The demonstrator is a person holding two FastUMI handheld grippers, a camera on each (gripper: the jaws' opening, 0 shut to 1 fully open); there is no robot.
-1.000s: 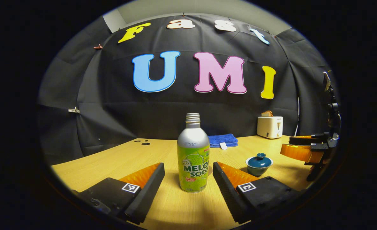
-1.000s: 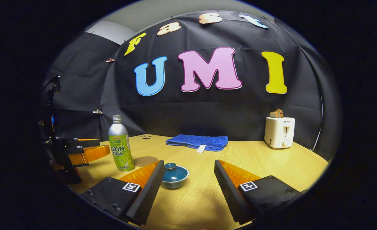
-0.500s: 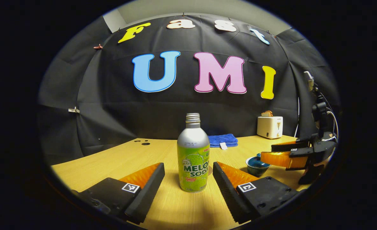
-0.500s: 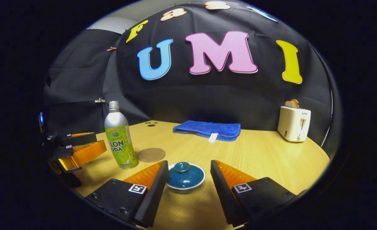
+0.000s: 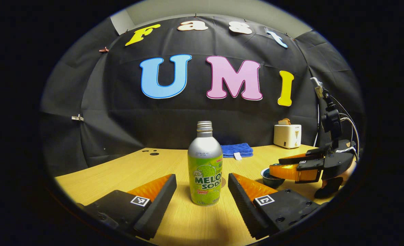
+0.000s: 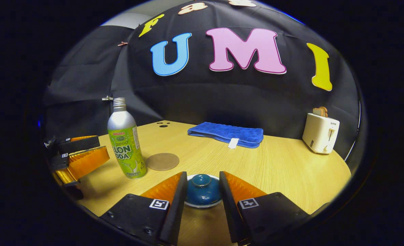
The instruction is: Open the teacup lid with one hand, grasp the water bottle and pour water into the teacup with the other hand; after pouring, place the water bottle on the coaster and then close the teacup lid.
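A silver and green soda bottle (image 5: 205, 171) stands uncapped and upright on the wooden table (image 5: 119, 171). My left gripper (image 5: 202, 178) is open, with one finger on each side of the bottle's lower half and not touching it. In the right gripper view the blue lidded teacup (image 6: 203, 189) sits between the fingers of my right gripper (image 6: 202, 175). Those fingers stand close on either side of the lid with small gaps. The round brown coaster (image 6: 162, 161) lies just right of the bottle (image 6: 125, 147). The left gripper view shows the right gripper (image 5: 277, 165) low over the teacup (image 5: 268, 176).
A folded blue towel (image 6: 226, 134) lies at the back of the table (image 6: 290, 171). A white toaster (image 6: 320, 135) holding bread stands at the back right. The left gripper (image 6: 78, 157) shows at the left of the right gripper view, beside the bottle.
My right gripper moved forward and down over the teacup, and its fingers narrowed around the lid. The left gripper and the bottle stayed where they were.
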